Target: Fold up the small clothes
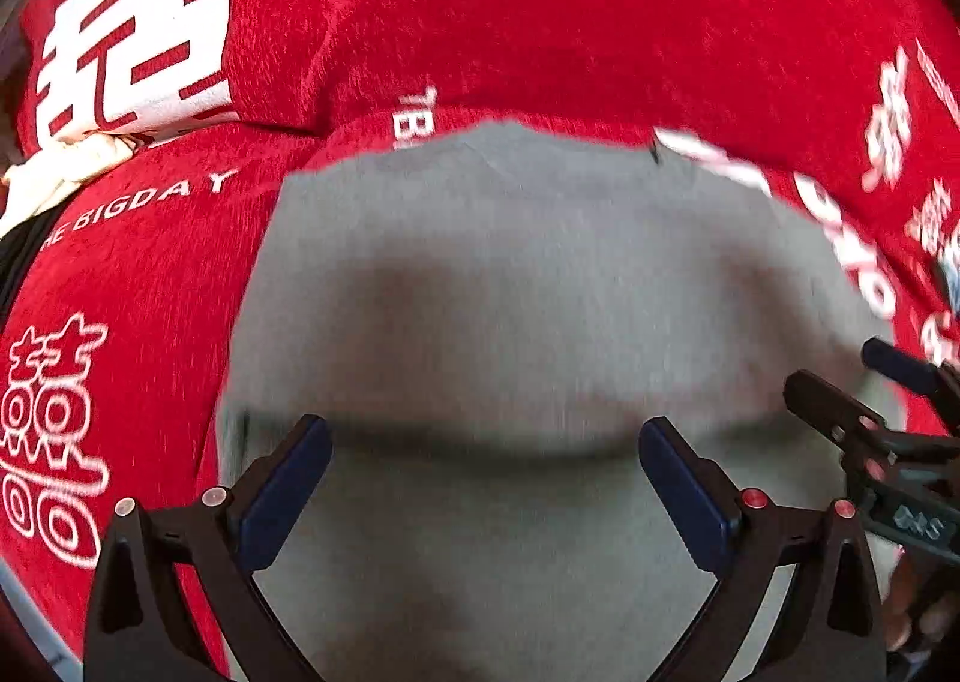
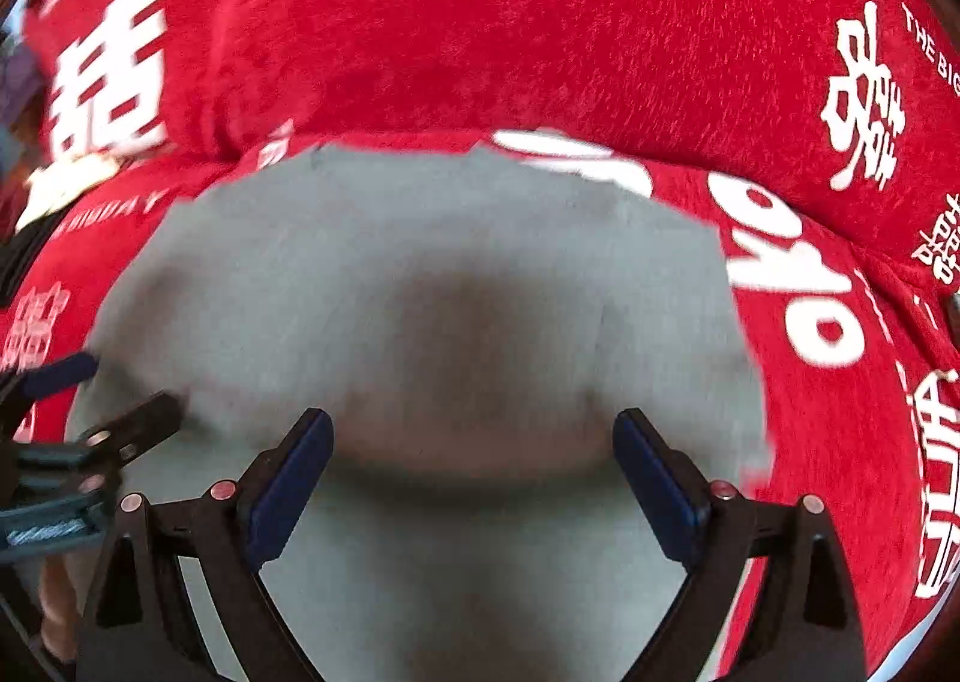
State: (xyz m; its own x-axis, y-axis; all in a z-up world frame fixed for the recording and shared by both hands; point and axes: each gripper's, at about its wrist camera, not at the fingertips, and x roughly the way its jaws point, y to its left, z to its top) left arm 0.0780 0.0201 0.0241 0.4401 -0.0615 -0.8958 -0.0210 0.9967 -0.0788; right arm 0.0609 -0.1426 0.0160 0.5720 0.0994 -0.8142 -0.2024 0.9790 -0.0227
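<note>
A plain grey garment lies spread on a red cloth. A soft, shadowed fold runs across it just beyond both pairs of fingertips. My left gripper hovers over the garment's near part, open wide with only fabric below the gap. My right gripper hovers the same way, open, its pads clear of the cloth. Each gripper shows in the other's view: the right gripper at the garment's right edge, the left gripper at its left edge. Both views are blurred.
The red cloth with large white characters and lettering covers the whole surface. A cream cloth and something black lie at the far left edge. A hand holds the left gripper.
</note>
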